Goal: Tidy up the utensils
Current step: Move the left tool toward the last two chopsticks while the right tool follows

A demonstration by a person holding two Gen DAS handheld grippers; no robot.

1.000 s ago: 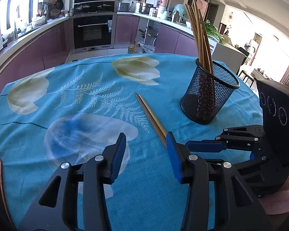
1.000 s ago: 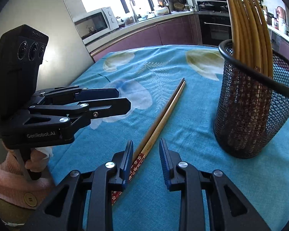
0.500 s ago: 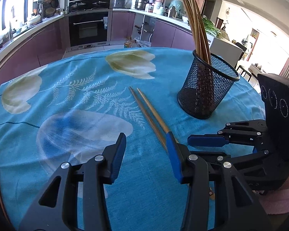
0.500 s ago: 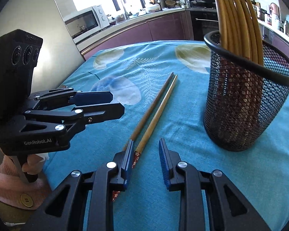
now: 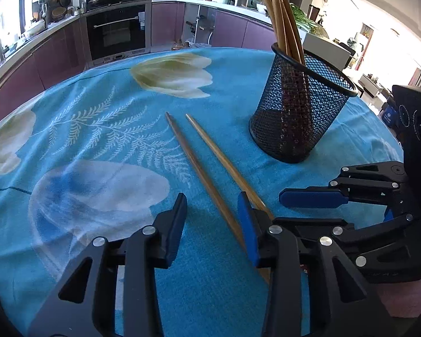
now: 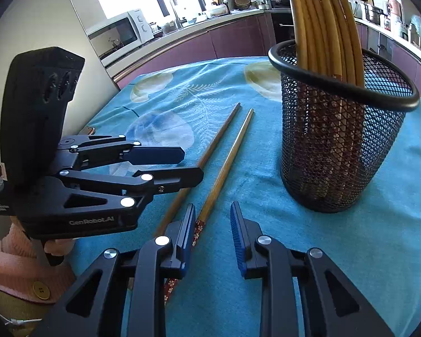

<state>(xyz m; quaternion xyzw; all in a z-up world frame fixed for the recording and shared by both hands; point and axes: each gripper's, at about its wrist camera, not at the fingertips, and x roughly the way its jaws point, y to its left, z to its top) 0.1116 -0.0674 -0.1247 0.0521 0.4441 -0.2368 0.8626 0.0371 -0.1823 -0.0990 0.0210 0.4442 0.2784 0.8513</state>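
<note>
Left gripper [image 5: 212,224]: jaws closing, straddling the darker chopstick [image 5: 202,174] low over the table [image 5: 98,129]; pads not yet pressing on it.

Right gripper [image 6: 212,231]: jaws apart, nothing between them. The lighter chopstick [image 6: 227,163] passes just under its left finger, patterned end toward the camera.

Both chopsticks lie flat on the blue cloth, nearly parallel, slightly splayed at the far tips.

Mesh cup [image 6: 342,146] stands upright beyond them to the right, already holding a bunch of chopsticks [image 6: 322,22].

Risks:
- Left jaws may catch the lighter stick too: its near end runs right behind the left gripper's right finger.
- A thin round stick on cloth may roll or pivot out of the pinch.
- The two grippers sit close together, so they could collide.
- The cup looks light; it may tip on insertion.
</note>
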